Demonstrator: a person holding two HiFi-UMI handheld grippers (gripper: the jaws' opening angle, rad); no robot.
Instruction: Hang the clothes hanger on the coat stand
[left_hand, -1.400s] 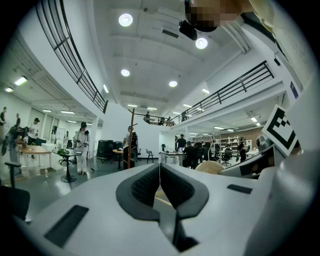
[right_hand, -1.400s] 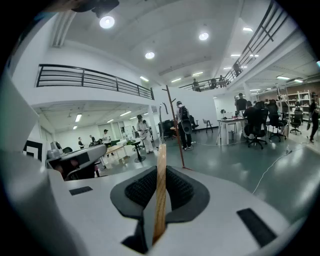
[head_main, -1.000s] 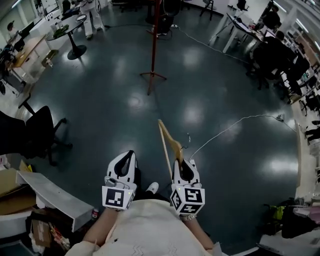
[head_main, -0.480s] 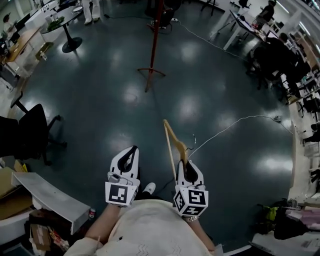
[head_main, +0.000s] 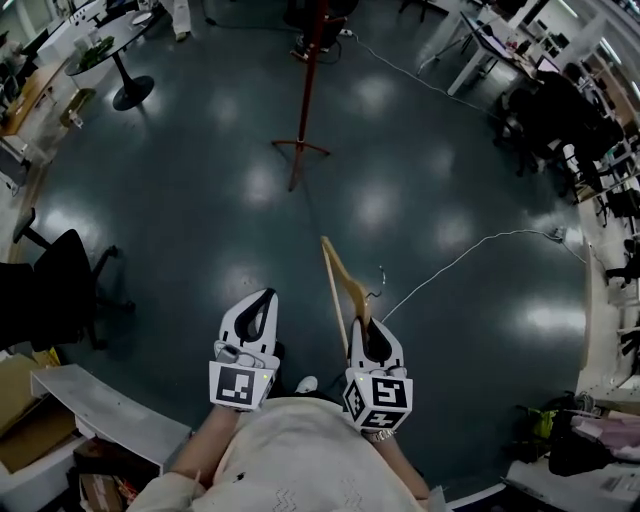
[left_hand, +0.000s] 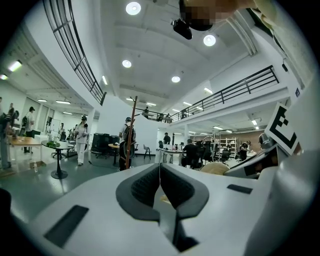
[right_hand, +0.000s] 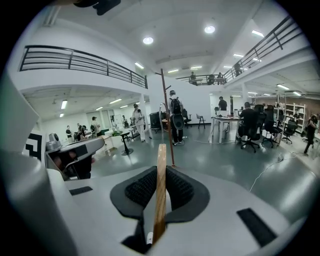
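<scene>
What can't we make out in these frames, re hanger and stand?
- Dark red coat stand: pegs and top cut off by the head view's upper edge.
- Wooden clothes hanger: gripped end hidden under right claw, head view.
- Stand's base: behind left claw body, left gripper view.

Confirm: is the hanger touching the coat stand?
Apart. Head view: the hanger sits clamped in the right gripper near the person, with bare floor between it and the coat stand.
</scene>
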